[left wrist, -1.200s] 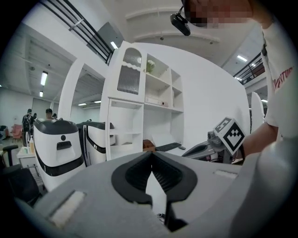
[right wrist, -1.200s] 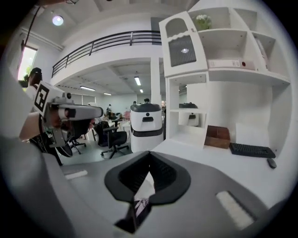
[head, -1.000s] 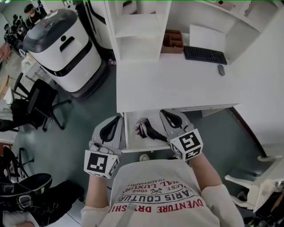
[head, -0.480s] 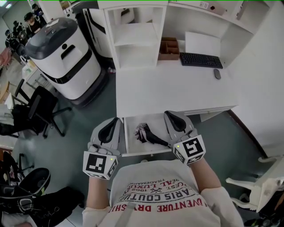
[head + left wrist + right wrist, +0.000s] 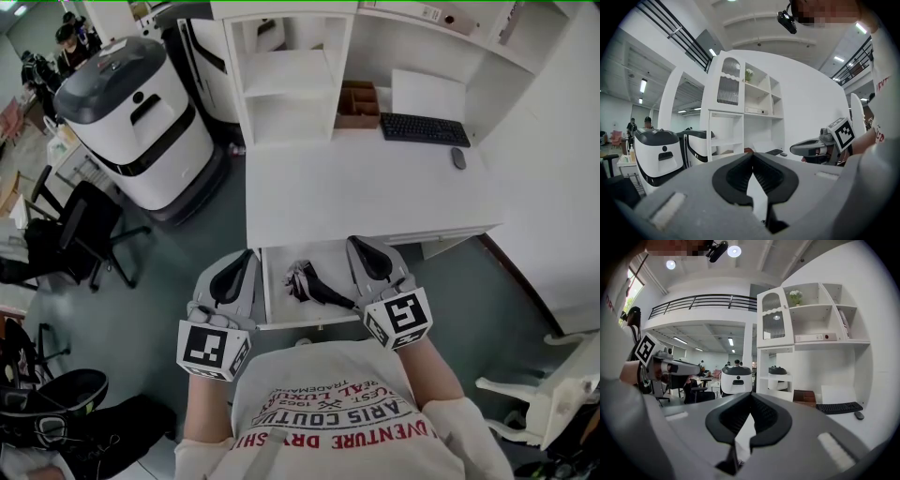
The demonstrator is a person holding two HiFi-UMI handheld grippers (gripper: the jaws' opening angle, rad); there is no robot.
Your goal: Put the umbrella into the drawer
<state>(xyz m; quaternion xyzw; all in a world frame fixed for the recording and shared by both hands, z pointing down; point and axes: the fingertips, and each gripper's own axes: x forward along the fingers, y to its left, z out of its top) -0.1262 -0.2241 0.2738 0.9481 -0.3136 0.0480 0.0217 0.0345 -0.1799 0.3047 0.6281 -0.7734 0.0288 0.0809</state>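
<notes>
Since the folded umbrella (image 5: pixel 309 283) lay inside the open drawer (image 5: pixel 277 298) under the table (image 5: pixel 366 192), between the two tools and apparently touching neither, placement was judged complete. The left tool (image 5: pixel 242 261) and right tool (image 5: pixel 359 251) were both clenched on nothing, jaws together. Their station at either side of the drawer suggested readiness to push it shut.
</notes>
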